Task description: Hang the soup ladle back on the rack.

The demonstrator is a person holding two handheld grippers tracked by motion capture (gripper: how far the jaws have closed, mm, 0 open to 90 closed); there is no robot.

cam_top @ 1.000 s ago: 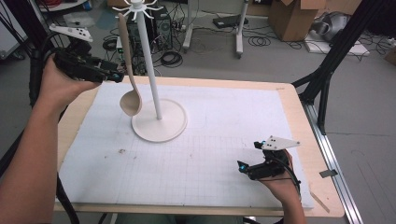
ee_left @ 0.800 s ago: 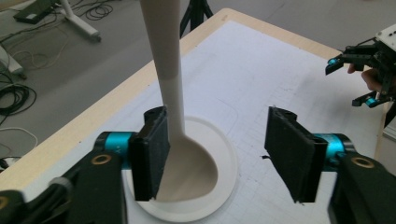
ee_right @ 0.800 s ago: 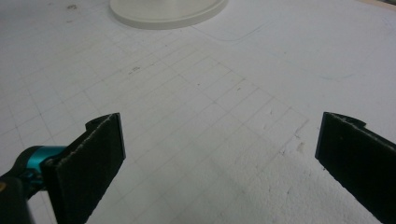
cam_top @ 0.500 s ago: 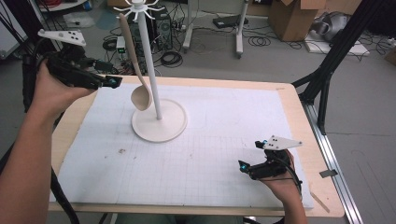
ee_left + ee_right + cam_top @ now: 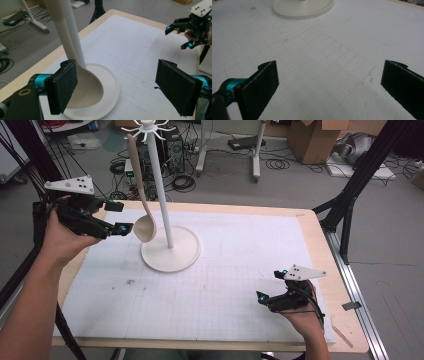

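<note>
Hanging from a hook at the top of the white stand [image 5: 161, 195], with its bowl low beside the pole: the wooden spoon [image 5: 141, 205], likely just hung up. Left gripper [image 5: 116, 218] wide apart at the bowl, holding nothing; right gripper [image 5: 270, 285] wide too, low over the bench [image 5: 310, 227]. Next, probably drawing the left one clear without knocking the spoon.

One spoon [image 5: 140, 195], one stand [image 5: 170, 251], one table [image 5: 310, 225], two tools: left [image 5: 118, 218], right [image 5: 267, 285].
</note>
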